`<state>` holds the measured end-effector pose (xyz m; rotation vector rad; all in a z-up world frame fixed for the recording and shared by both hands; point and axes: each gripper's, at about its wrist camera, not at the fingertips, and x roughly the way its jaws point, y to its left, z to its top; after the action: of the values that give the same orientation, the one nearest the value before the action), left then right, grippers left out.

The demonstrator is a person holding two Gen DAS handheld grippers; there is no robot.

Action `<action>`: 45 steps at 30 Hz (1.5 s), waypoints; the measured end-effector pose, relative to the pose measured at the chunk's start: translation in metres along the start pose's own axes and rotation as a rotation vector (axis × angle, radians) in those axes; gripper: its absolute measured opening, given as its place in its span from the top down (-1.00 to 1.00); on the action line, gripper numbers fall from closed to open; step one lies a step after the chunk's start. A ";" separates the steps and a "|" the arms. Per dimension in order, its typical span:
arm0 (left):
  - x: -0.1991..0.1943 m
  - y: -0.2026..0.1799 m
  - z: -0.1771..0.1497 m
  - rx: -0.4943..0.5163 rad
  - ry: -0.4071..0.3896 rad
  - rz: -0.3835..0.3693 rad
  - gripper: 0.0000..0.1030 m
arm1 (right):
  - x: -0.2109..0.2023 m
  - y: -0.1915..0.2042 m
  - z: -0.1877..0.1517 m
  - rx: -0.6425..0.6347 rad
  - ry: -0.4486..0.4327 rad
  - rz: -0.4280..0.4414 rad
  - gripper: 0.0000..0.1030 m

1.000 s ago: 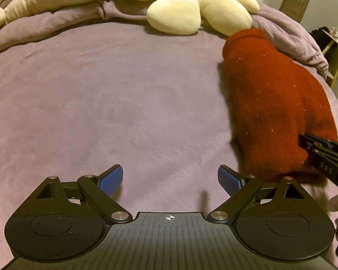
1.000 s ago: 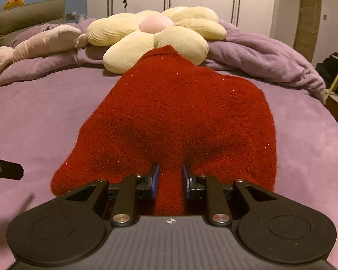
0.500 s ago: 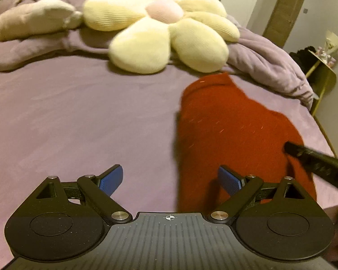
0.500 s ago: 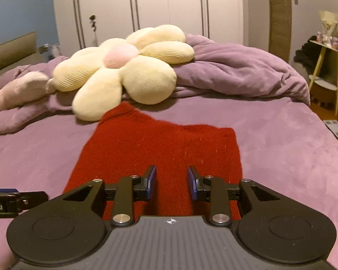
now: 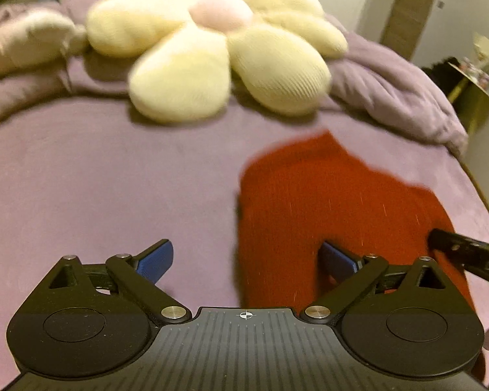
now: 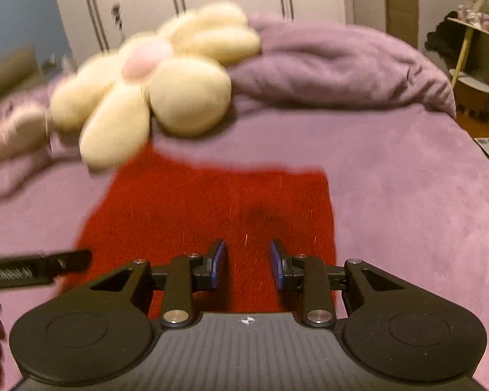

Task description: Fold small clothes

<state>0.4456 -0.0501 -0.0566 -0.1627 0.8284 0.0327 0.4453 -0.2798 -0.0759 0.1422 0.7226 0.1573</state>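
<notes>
folded red knit garment flat on purple fleece bedspread | left gripper spread wide, empty | right gripper parted, jaws just opened, apparently clear of cloth (blurred)

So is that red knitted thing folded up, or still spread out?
Folded: the red garment lies flat on the purple bedspread as a compact rectangle. How many layers, I cannot tell.

Hidden or unclear, for your check:
- flower cushion — smeared by motion blur, petal edges and ribbing unreadable
- red garment — near edge hidden behind your right gripper; far hem blurred
- pale plush — cut off at the left edge
- side table — items on it too small to tell
</notes>
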 end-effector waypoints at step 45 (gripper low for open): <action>-0.058 0.044 -0.136 -0.202 0.207 -0.376 -0.99 | -0.081 -0.088 -0.164 0.729 0.038 0.444 -0.46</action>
<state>0.3031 -0.0255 -0.1102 -0.5168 0.9894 -0.2587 0.2842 -0.3694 -0.1613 1.0006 0.7523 0.3149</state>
